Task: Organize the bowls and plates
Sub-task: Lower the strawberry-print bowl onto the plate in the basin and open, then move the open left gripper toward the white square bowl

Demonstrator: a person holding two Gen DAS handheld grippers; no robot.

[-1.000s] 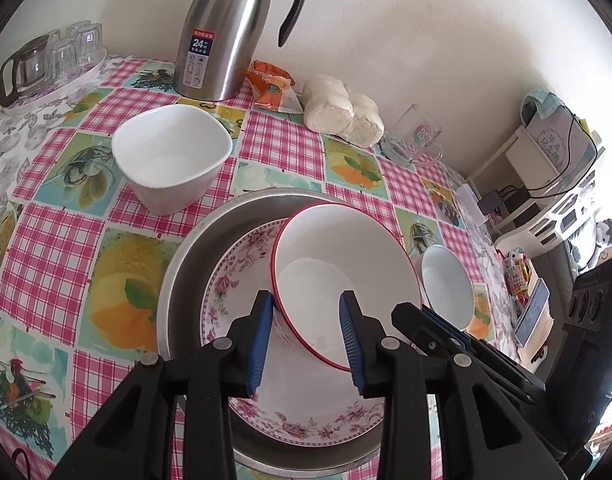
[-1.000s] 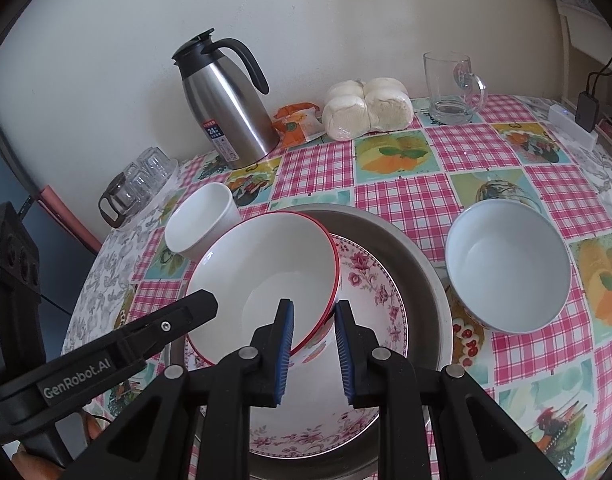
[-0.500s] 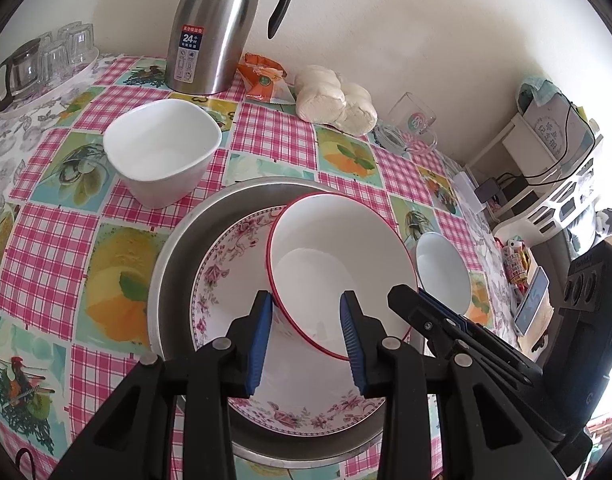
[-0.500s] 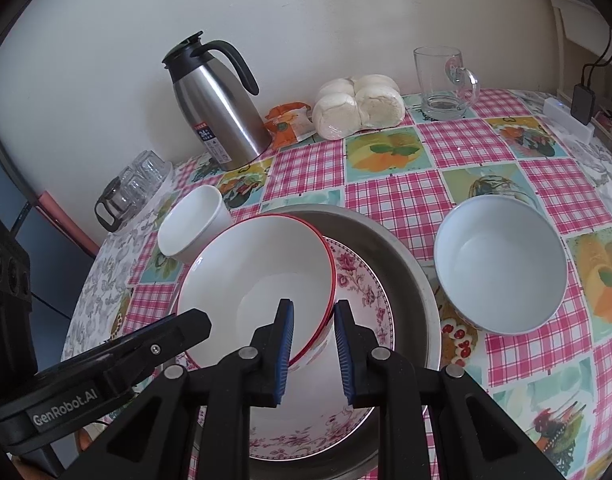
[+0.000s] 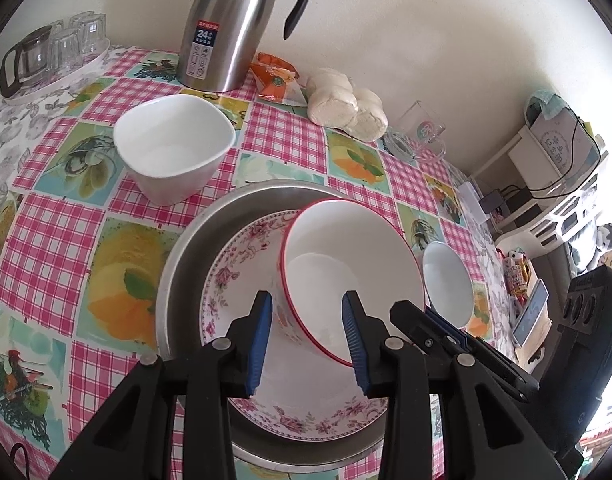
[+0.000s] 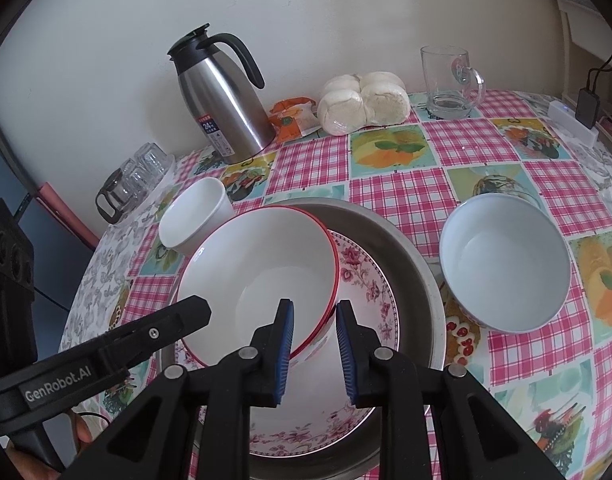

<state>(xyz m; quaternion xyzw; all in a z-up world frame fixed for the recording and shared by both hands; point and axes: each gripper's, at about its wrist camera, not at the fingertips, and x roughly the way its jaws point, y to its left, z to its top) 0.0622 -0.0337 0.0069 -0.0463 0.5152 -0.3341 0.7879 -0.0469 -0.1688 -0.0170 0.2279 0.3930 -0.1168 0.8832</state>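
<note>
Checked oilcloth [image 5: 66, 240] underlies red-rimmed round bowl [image 5: 350, 276], straddled by both unclenched tools [image 5: 308, 332] [image 6: 314, 344].

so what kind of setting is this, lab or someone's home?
Most likely a home dining or kitchen table, not a lab: a plastic checked fruit-print tablecloth, a steel thermos jug beside bagged steamed buns against the wall, and a cluttered white shelf with chargers and cables at the side.

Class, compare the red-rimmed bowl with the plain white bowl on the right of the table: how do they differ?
The red-rimmed bowl has a red edge; the plain white bowl has none visible. The red-rimmed bowl sits tilted on the floral plate inside the metal pan; the plain white bowl stands level on the tablecloth. Both gripper jaws straddle the red-rimmed bowl's rim; nothing touches the plain one. Both are empty, white inside.
</note>
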